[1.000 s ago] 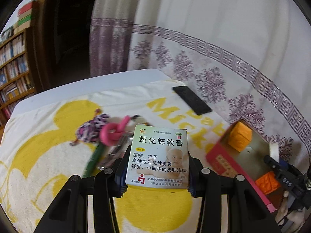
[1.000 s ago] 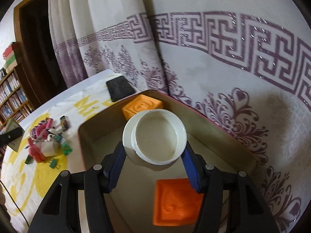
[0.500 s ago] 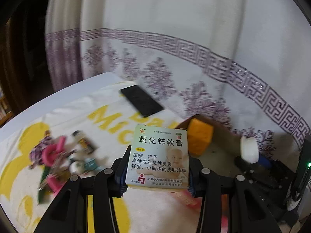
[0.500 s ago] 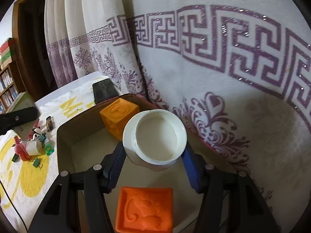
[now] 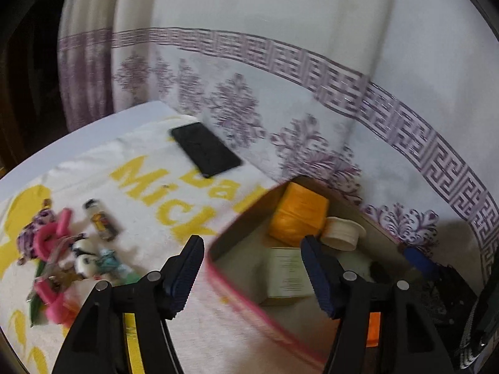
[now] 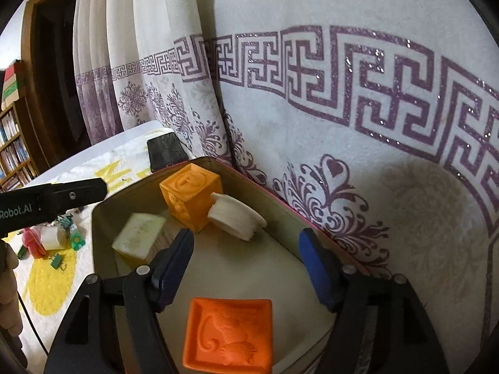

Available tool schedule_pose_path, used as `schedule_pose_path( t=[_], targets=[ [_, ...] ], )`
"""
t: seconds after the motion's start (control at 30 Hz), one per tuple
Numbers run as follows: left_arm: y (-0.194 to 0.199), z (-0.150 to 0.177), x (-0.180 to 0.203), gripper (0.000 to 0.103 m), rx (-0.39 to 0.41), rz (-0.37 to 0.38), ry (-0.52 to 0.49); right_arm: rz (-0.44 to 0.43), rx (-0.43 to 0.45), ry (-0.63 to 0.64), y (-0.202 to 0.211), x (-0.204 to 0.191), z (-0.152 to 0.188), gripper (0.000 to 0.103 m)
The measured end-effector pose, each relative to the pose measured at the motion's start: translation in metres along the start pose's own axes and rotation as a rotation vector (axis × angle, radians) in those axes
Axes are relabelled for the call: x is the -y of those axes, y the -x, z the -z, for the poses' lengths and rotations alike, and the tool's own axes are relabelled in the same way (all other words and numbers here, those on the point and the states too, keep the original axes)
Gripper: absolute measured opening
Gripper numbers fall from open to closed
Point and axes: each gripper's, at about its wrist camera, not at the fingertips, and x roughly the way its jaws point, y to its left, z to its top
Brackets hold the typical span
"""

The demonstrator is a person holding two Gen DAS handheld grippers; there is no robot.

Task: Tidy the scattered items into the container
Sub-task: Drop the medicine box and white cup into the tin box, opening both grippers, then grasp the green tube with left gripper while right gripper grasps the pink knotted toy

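Note:
The container is a cardboard box with a pink rim [image 5: 237, 299] [image 6: 103, 205]. Inside it lie the ointment box [image 5: 288, 272] [image 6: 138, 237], the white round lid [image 5: 341, 233] [image 6: 235, 215], a yellow-orange cube [image 5: 299, 215] [image 6: 190, 196] and an orange block [image 6: 227, 333]. My left gripper [image 5: 252, 268] is open and empty above the box's near rim. My right gripper [image 6: 246, 265] is open and empty above the box interior. Several small items [image 5: 62, 255] [image 6: 53, 237] lie scattered on the yellow-and-white towel left of the box.
A black phone [image 5: 205, 149] [image 6: 165, 152] lies on the towel beyond the box. A white curtain with purple patterns [image 6: 343, 93] hangs right behind the box. A bookshelf [image 6: 12, 143] stands far left. The left gripper's arm [image 6: 53, 201] reaches in over the box's left rim.
Both grippers opened. The ointment box dropped from the left gripper into the container, and the white lid dropped from the right gripper beside the yellow-orange cube. The left gripper moved right to the box.

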Motion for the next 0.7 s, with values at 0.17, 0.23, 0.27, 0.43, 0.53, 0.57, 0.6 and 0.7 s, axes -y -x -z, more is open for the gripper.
schedule_pose_path(
  t=[0.17,0.23,0.27,0.43,0.53,0.57,0.6,0.7],
  targets=[
    [0.016,0.003,-0.027,0.066,0.015,-0.04,0.04,-0.046,0.01,0.009,0.009,-0.015,-0.002,0.074],
    [0.022,0.006,-0.039,0.067,0.018,-0.049,0.059,-0.063,0.013,0.02,0.012,-0.024,-0.002,0.075],
    [0.026,0.008,-0.046,0.067,0.022,-0.055,0.07,-0.071,0.013,0.026,0.014,-0.029,-0.002,0.075],
    [0.047,0.017,-0.084,0.075,0.056,-0.104,0.13,-0.122,0.001,0.038,0.016,-0.05,-0.003,0.078],
    [0.06,0.023,-0.114,0.075,0.074,-0.158,0.179,-0.173,-0.015,0.037,0.015,-0.066,-0.003,0.078],
    [0.064,0.025,-0.125,0.075,0.076,-0.171,0.204,-0.186,-0.018,0.042,0.016,-0.071,-0.003,0.078],
    [0.067,0.027,-0.133,0.075,0.076,-0.179,0.222,-0.202,-0.02,0.05,0.016,-0.078,-0.002,0.078],
    [0.076,0.036,-0.161,0.075,0.081,-0.212,0.271,-0.254,-0.023,0.082,0.018,-0.098,0.001,0.078]
  ],
)
